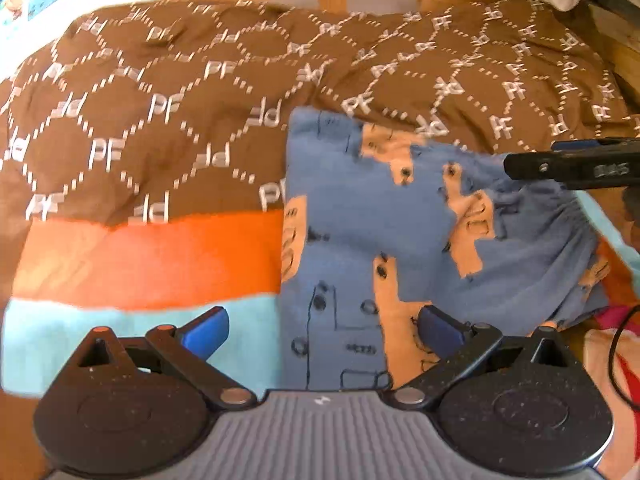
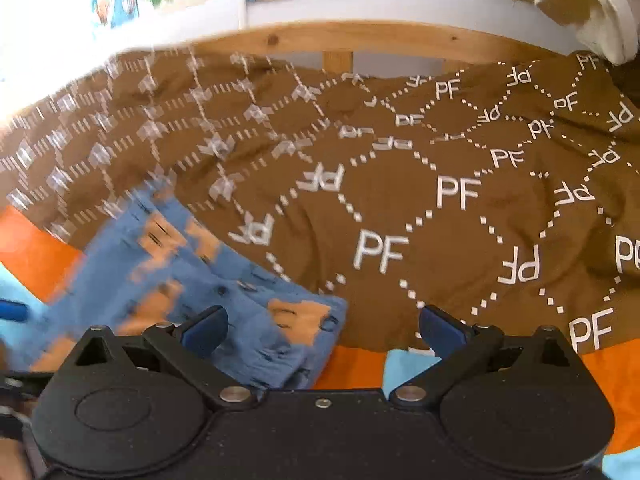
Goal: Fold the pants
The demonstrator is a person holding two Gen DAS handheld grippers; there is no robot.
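The blue pants [image 1: 384, 232] with orange patches lie folded on the bed, in the lower middle and right of the left wrist view. My left gripper [image 1: 320, 330] is open and empty just above their near end. The right gripper's black finger [image 1: 572, 168] shows at the right edge, above the pants' gathered waistband side. In the right wrist view the pants [image 2: 192, 292] lie at lower left, blurred. My right gripper [image 2: 322, 330] is open and empty over the pants' right corner and the blanket.
A brown blanket [image 2: 440, 208] with white PF lettering covers the bed behind the pants. An orange and light-blue striped cover [image 1: 152, 260] lies under them. A wooden bed rail [image 2: 340, 40] and a white pillow [image 2: 592, 12] are at the back. A black cable [image 1: 616, 352] runs at right.
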